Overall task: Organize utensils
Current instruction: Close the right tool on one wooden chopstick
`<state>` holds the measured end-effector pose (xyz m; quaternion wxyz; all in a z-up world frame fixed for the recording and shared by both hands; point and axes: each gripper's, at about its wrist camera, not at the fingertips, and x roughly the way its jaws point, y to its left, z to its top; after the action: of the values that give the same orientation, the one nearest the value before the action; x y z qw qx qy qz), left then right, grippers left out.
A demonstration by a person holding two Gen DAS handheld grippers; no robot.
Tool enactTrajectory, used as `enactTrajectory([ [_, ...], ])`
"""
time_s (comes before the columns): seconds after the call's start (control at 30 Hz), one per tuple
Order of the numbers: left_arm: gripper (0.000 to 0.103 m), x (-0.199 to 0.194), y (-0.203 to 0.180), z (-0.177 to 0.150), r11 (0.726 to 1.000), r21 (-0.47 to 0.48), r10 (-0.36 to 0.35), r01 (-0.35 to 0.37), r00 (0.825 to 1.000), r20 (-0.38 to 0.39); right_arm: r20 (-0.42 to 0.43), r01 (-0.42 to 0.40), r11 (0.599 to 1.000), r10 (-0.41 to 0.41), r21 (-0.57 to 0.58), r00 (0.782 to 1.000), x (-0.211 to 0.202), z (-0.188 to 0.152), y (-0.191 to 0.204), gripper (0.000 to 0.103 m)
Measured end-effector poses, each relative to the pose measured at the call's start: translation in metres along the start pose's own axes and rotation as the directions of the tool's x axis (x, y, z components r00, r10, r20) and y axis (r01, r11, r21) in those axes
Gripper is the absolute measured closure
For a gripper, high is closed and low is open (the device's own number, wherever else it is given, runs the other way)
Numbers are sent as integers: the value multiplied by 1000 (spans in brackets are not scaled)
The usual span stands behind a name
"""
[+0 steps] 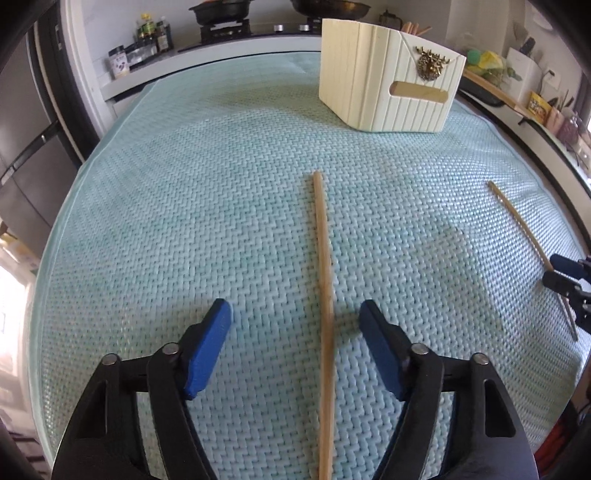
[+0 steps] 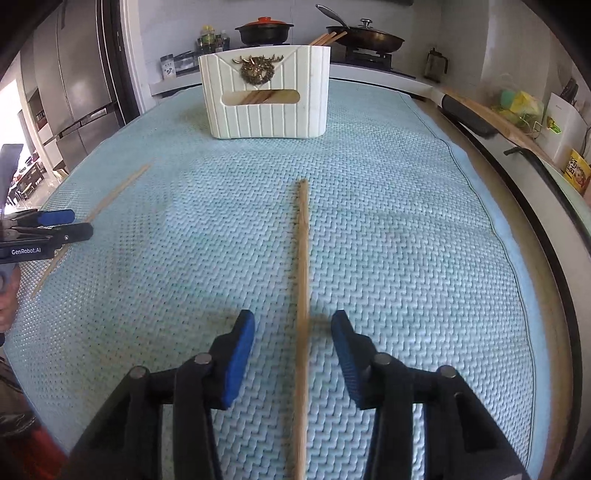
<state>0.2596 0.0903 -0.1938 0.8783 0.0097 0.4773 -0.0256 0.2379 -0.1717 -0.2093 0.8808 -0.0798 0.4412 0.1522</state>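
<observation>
Two wooden chopsticks lie on the light blue woven mat. My left gripper [image 1: 295, 321] is open, its blue pads either side of one chopstick [image 1: 324, 280]. My right gripper [image 2: 292, 328] is open around the other chopstick [image 2: 303, 280]. Each gripper shows at the edge of the other's view: the right gripper [image 1: 561, 273] over its chopstick [image 1: 517, 221], the left gripper [image 2: 70, 225] over its chopstick [image 2: 114, 192]. A cream ribbed box [image 1: 388, 81] with a gold stag emblem stands at the far end, also in the right wrist view [image 2: 269, 92], holding several chopsticks.
A stove with a black pot [image 2: 264, 31] and a frying pan [image 2: 365, 37] stands behind the mat. Jars and bottles [image 1: 144, 44] sit on the counter. A fridge [image 2: 74, 85] is at left. Counter clutter and a long wooden stick [image 2: 491, 118] are at right.
</observation>
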Motion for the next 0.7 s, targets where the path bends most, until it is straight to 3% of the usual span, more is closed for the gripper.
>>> enactTrajectory([
  [0.07, 46, 8, 1, 17, 1000, -4, -16, 16, 1000, -12, -12, -24, 1000, 24, -19, 1000, 12, 16, -2, 77],
  [0.23, 49, 31, -1, 54, 999, 6, -34, 34, 998, -52, -67, -97, 995, 95, -28, 993, 44, 62, -6, 80],
  [0.4, 52, 43, -6, 74, 999, 33, -23, 26, 997, -80, -105, -89, 995, 83, -53, 991, 66, 92, -4, 82],
  [0.5, 67, 45, -9, 78, 998, 50, -31, 35, 996, -81, -118, -84, 995, 77, -58, 990, 73, 103, -3, 82],
  [0.53, 76, 45, -11, 80, 998, 48, -37, 41, 996, -82, -121, -79, 995, 71, -63, 990, 75, 105, -2, 82],
  [0.63, 96, 46, -9, 80, 998, 41, -42, 45, 996, -77, -117, -72, 996, 65, -57, 991, 79, 110, -3, 95],
  [0.7, 97, 46, -7, 80, 999, 23, -48, 50, 996, -69, -114, -89, 996, 87, -20, 990, 81, 114, -9, 96],
])
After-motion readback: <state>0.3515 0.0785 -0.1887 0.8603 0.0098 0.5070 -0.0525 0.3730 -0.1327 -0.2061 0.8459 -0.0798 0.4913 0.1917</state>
